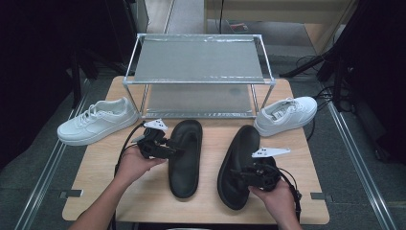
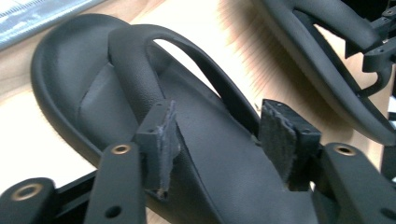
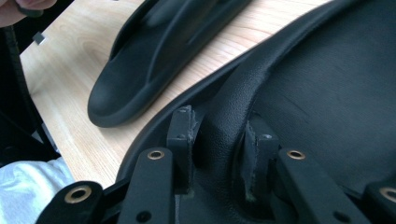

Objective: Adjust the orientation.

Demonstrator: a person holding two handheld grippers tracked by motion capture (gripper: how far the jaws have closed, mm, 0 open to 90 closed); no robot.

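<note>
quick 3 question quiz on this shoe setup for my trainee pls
1. True or false: the right gripper has its fingers closed on the strap of the right sandal.
2. How many white sneakers are on the table? A one, B two, C three.
3. Which part of the left sandal sits between the open fingers of the left gripper?

Key: 1 true. 2 B, one on each side of the metal rack. 3 the strap, with both pads still clear of it.
</note>
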